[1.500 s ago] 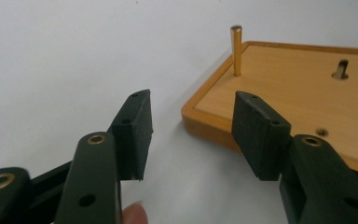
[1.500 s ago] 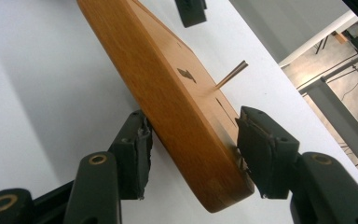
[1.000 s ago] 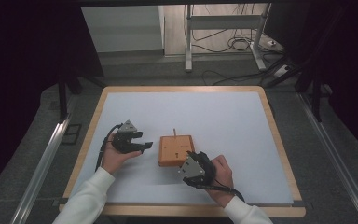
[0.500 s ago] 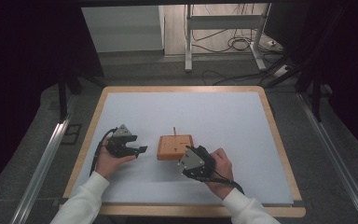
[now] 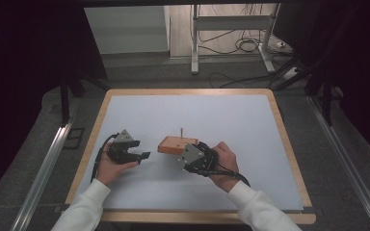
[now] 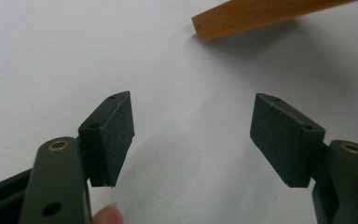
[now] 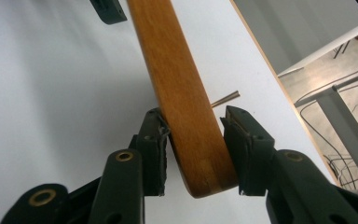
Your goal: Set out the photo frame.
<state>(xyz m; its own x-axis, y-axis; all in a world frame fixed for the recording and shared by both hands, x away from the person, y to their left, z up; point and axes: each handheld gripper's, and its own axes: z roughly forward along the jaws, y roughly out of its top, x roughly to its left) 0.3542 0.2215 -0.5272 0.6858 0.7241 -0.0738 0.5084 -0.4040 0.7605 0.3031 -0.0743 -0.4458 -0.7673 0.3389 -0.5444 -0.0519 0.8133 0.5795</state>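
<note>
One wooden block (image 5: 176,144) with a thin upright peg (image 5: 181,132) sits near the middle of the white table (image 5: 250,125), its near edge tilted up. The right gripper (image 7: 193,140) clamps that edge; its jaws have just been closing on it. Just left, the left gripper (image 6: 191,135) hangs released, holding nothing.

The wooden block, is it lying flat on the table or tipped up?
Tipped up. The right gripper has its jaws clamped on one edge of the wooden block, and in the left gripper view the block's corner hangs above its shadow.
</note>
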